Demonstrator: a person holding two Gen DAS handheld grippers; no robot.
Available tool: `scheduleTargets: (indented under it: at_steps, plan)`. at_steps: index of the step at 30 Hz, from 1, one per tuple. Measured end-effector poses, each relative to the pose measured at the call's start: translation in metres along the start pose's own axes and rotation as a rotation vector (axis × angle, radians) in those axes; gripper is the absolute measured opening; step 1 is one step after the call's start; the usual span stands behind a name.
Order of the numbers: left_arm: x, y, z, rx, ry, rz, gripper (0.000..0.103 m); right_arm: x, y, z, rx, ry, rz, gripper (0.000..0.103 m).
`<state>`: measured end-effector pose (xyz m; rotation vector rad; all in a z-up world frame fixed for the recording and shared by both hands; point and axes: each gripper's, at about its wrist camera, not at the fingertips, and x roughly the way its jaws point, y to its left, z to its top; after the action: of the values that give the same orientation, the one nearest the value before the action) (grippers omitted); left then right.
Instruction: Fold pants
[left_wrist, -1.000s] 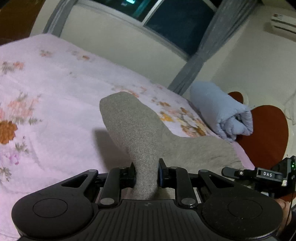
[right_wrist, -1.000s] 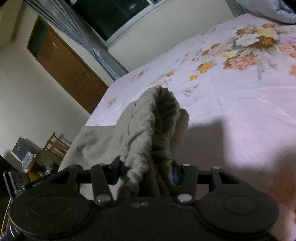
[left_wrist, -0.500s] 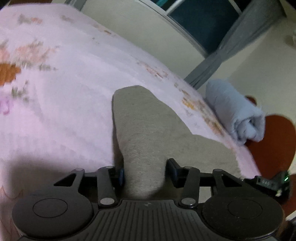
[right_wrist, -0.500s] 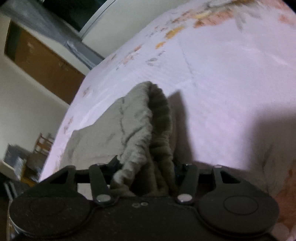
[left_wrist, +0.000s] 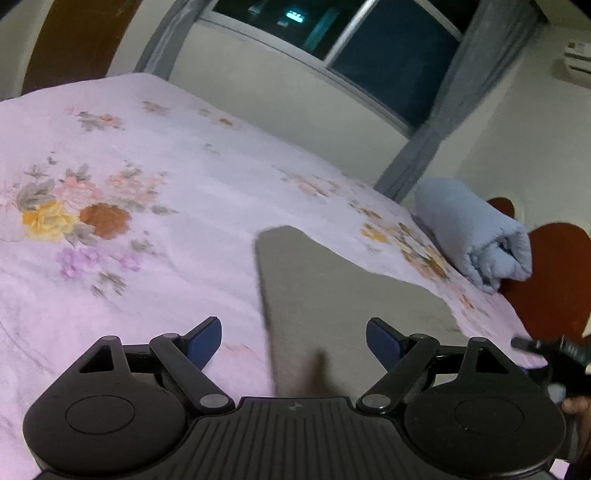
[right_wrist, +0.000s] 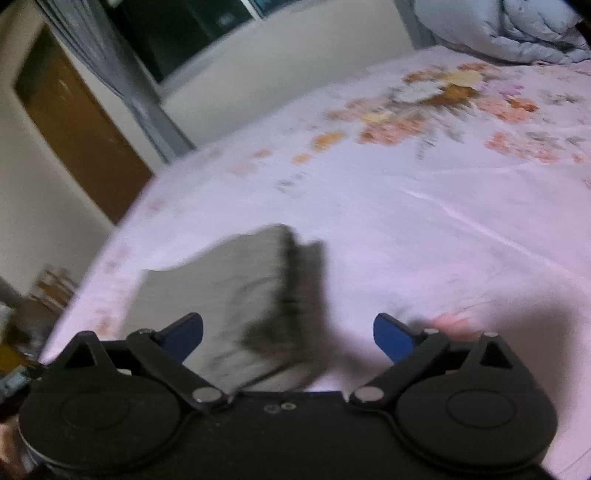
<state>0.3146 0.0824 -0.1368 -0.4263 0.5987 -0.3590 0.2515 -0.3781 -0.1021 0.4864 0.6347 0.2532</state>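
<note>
Left wrist view: we see the left gripper (left_wrist: 294, 339) with its blue-padded fingers (left_wrist: 205, 341) spread wide and holding nothing, poised above the grey pants (left_wrist: 332, 306), which lie flat on the pink floral bedsheet (left_wrist: 129, 221) near the edge of the bed closest to us, one folded edge running away from the camera between the two fingers. A rolled blue blanket (left_wrist: 476, 236) rests at the far right corner of the bed, just beside a reddish headboard (left_wrist: 554, 280), and a dark window (left_wrist: 369, 48) with grey curtains (left_wrist: 436, 133) lies beyond. Right wrist view: we see the right gripper (right_wrist: 288, 334) likewise parted wide and empty, its fingers (right_wrist: 393, 338) above the sheet; the pants (right_wrist: 229, 295), blurred, lie folded with the gathered waistband toward the bed's middle, close to the near left edge of the bed. A brown door (right_wrist: 74, 122) stands in the wall beyond the bed's left side
</note>
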Motion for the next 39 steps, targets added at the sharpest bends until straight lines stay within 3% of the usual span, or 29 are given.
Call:
scheduleTargets:
  at_steps: [2, 4, 5, 6, 8, 10, 11, 13, 16, 19, 23, 28, 32, 39]
  plan:
    - [0.002, -0.022, -0.013, 0.096, 0.001, 0.064, 0.085, 0.005, 0.015, -0.006, 0.02, 0.001, 0.089, 0.094]
    - [0.016, -0.039, -0.029, 0.182, 0.036, 0.184, 0.085, 0.018, 0.025, -0.015, 0.015, 0.035, 0.097, 0.094]
    - [0.024, -0.042, -0.036, 0.207, 0.075, 0.226, 0.085, 0.028, 0.025, -0.019, 0.004, 0.078, 0.084, 0.093]
    - [0.032, -0.044, -0.041, 0.227, 0.116, 0.25, 0.085, 0.045, 0.02, -0.027, 0.016, 0.15, 0.013, 0.093]
    - [0.03, -0.041, -0.044, 0.196, 0.133, 0.265, 0.085, 0.062, 0.002, -0.035, 0.094, 0.242, -0.07, 0.086]
    - [0.012, -0.04, -0.039, 0.155, 0.1, 0.24, 0.085, 0.039, -0.004, -0.034, 0.122, 0.161, -0.03, 0.084]
    - [0.0, -0.042, -0.038, 0.158, 0.08, 0.24, 0.085, 0.022, -0.003, -0.032, 0.109, 0.11, -0.022, 0.09]
    - [-0.024, -0.047, -0.037, 0.18, 0.05, 0.248, 0.085, -0.014, 0.004, -0.03, 0.042, 0.03, -0.033, 0.097]
    - [-0.056, -0.047, -0.044, 0.175, 0.026, 0.293, 0.091, -0.063, 0.017, -0.04, -0.089, -0.026, -0.084, 0.097]
    - [-0.09, -0.052, -0.059, 0.168, -0.022, 0.344, 0.103, -0.099, 0.031, -0.057, -0.185, -0.034, -0.133, 0.097]
    - [-0.132, -0.087, -0.072, 0.193, -0.034, 0.365, 0.103, -0.131, 0.066, -0.09, -0.282, -0.063, -0.194, 0.097]
    - [-0.19, -0.147, -0.086, 0.351, -0.119, 0.355, 0.103, -0.17, 0.122, -0.112, -0.38, -0.148, -0.225, 0.097]
    - [-0.228, -0.174, -0.093, 0.36, -0.176, 0.32, 0.103, -0.187, 0.15, -0.127, -0.5, -0.172, -0.299, 0.097]
    - [-0.276, -0.197, -0.116, 0.349, -0.237, 0.3, 0.103, -0.231, 0.166, -0.145, -0.463, -0.209, -0.271, 0.097]
